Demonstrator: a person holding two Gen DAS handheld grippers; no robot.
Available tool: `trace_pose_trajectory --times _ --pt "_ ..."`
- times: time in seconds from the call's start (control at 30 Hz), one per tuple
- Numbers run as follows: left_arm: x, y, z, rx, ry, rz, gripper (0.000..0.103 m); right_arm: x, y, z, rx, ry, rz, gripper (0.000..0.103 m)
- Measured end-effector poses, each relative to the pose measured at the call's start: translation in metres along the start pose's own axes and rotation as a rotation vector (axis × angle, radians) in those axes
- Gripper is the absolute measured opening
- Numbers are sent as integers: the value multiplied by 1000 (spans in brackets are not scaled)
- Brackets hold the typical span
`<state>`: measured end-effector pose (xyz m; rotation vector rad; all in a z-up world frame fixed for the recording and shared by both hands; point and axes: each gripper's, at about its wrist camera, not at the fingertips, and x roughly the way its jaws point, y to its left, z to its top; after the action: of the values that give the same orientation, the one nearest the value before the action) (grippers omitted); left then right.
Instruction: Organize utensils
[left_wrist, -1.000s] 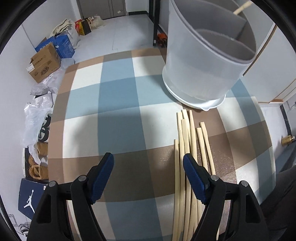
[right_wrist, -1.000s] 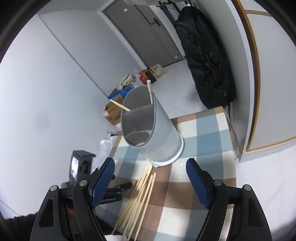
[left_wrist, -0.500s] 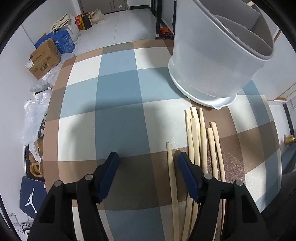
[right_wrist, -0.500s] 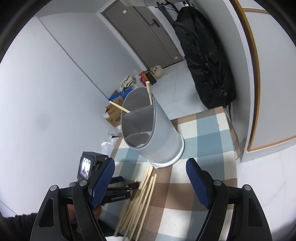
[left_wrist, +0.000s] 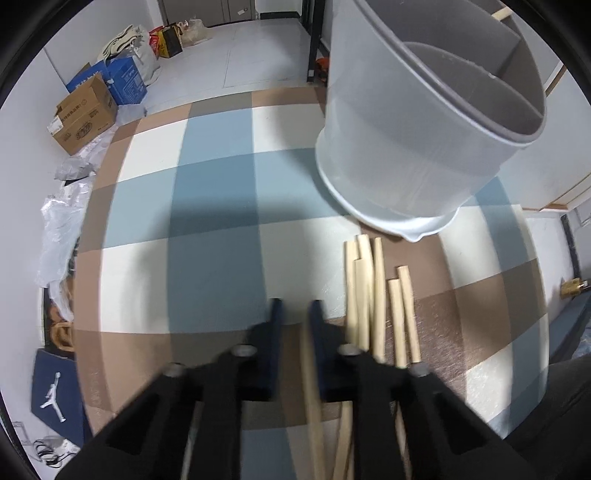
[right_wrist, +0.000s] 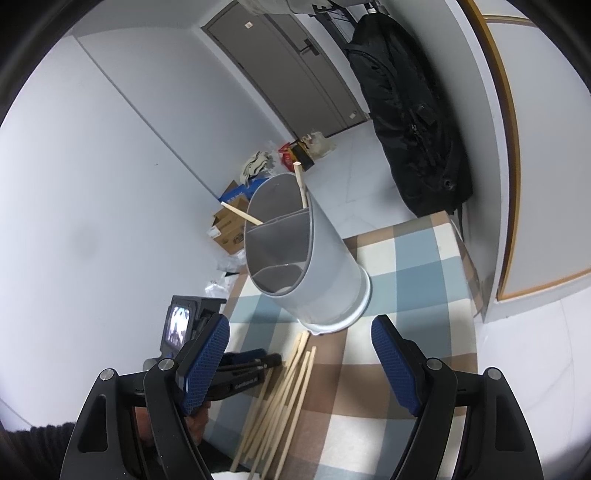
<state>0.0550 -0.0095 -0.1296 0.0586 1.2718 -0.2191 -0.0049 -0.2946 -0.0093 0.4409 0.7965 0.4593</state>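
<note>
**Left gripper pinching one chopstick off the checked cloth**

The left gripper (left_wrist: 295, 314) is pointing steeply down at the checked cloth (left_wrist: 221, 229), its dark blue pads drawn almost together and clamping a single pale wooden chopstick (left_wrist: 310, 376) that is running between them and out toward the bottom of the left wrist view. Motion blur is smearing the jaws and the stick. Just beside that gripper, on the side nearer the holder, the loose chopsticks (left_wrist: 373, 302) are lying flat in a rough bundle, ends pointing at the grey utensil holder (left_wrist: 417, 155), whose base is sitting a little beyond their tips.

In the right wrist view the right gripper (right_wrist: 301, 363) is hanging above the table with its jaws spread wide and nothing between them. Past it, the same bundle (right_wrist: 288, 380) is lying on the cloth, and the left gripper's black frame (right_wrist: 243, 369) is reaching in beside it.

Farther on, the holder (right_wrist: 317, 266) is standing with its divided compartments open, two sticks (right_wrist: 301, 184) already leaning in the far one. Beyond it, cardboard boxes (left_wrist: 83, 112) are sitting on the floor.
</note>
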Motion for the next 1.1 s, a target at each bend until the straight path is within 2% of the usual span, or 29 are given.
trace_pose_trajectory --times 0.17,0.3,0.37,0.4,0.43,0.5,0.63,0.8,1.0,1.1 --pt "-3 7 -4 -33 -20 -38 0 8 2 -4 -6 42 -5 79" --pt "-8 17 -3 -77 -40 -72 0 27 7 -11 -39 121 -29 79" --pt "-13 22 -3 -97 -56 -91 0 40 10 -16 -56 167 -44 75" --pt "-16 25 -3 -102 -68 -101 0 46 12 -19 -64 186 -53 67" --pt "-19 28 -4 -107 -79 -107 0 53 14 -22 -78 209 -69 54" --pt "-25 33 -5 -121 -99 -125 0 69 19 -27 -104 254 -98 44" --pt "-36 44 -5 -152 -139 -160 0 101 22 -34 -77 317 -94 39" --pt "-42 45 -2 -163 -189 -192 0 137 31 -37 -86 353 -119 36" --pt "-51 55 -2 -198 -230 -254 0 169 36 -36 -138 352 -235 36" --pt "-52 60 1 -209 -239 -267 0 177 31 -35 -116 353 -264 29"
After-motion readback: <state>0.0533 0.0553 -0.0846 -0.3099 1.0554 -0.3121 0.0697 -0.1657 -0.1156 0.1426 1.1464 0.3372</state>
